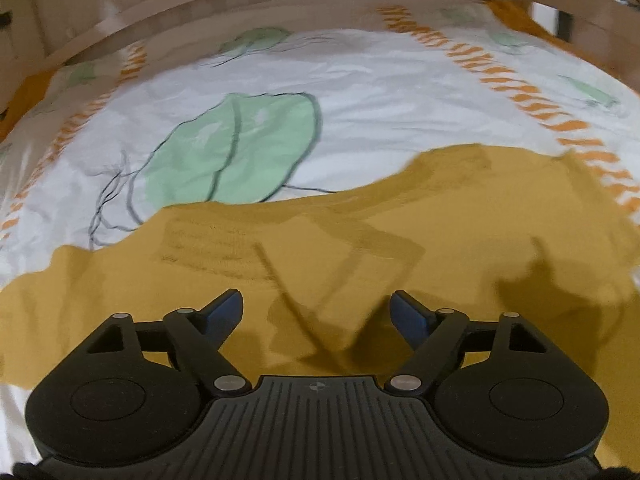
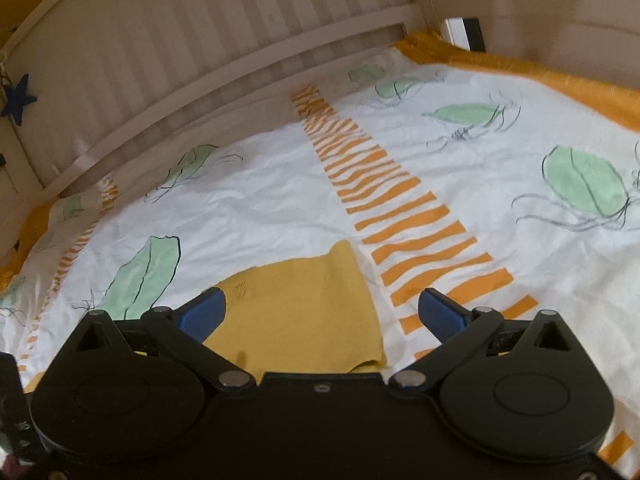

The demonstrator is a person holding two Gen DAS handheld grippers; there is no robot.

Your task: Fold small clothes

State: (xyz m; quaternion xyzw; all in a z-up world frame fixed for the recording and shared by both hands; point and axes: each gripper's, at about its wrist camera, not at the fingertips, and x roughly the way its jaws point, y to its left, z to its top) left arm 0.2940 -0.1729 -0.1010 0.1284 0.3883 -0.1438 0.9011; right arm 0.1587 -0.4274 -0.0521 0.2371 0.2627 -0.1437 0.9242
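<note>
A mustard-yellow small garment (image 1: 360,240) lies spread on the bed sheet, filling the lower half of the left wrist view; a darker printed patch shows on its left part. My left gripper (image 1: 317,312) hovers over it, open and empty. In the right wrist view one end of the garment (image 2: 296,304) shows as a narrower yellow piece. My right gripper (image 2: 322,312) is open and empty above that end, its left finger over the cloth and its right finger over the orange stripes.
The white sheet (image 2: 248,208) has green leaf prints and orange striped bands (image 2: 384,200). A beige wooden bed rail (image 2: 200,80) runs along the far side. An orange blanket edge (image 2: 520,68) lies at the back right.
</note>
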